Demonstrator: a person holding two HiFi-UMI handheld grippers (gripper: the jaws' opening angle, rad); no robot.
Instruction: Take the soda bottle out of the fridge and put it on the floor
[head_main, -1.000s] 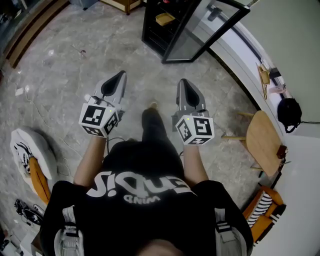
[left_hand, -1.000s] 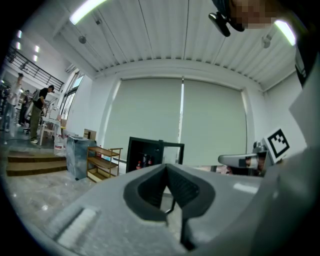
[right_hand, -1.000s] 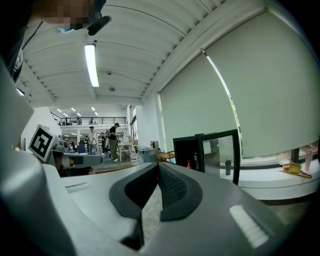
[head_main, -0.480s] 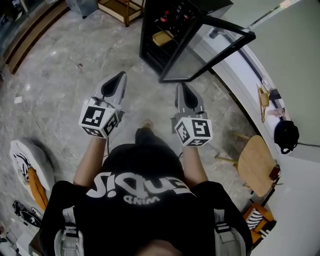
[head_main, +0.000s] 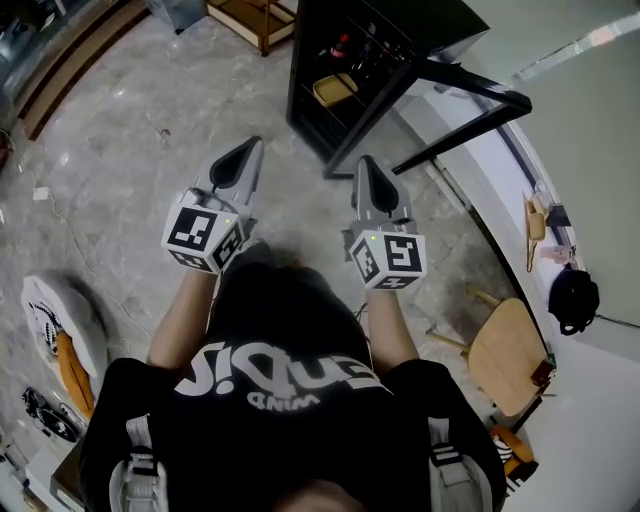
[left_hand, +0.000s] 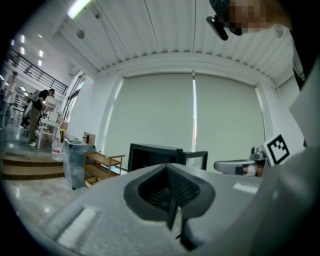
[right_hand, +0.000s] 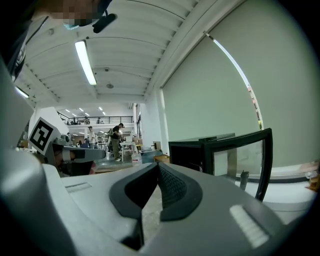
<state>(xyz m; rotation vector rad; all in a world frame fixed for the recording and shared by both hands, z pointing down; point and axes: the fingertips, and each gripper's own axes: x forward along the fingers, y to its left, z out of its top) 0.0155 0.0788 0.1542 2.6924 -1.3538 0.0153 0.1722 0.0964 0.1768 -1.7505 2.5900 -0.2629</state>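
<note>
**Bottle in the fridge, both jaws closed**

The soda bottle (head_main: 343, 47), dark with a red top, stands on a shelf inside the black fridge (head_main: 430, 15), one shelf above a yellow dish (head_main: 334, 88). The fridge's glass door (head_main: 480, 88) hangs wide open on the right. Short of the opening, over the grey floor (head_main: 120, 140), the left gripper (head_main: 246, 150) and the right gripper (head_main: 367, 168) point level, side by side. Both sets of jaws are pressed together, with nothing between them. A wooden chair (head_main: 505, 345) sits off to the right.
</note>
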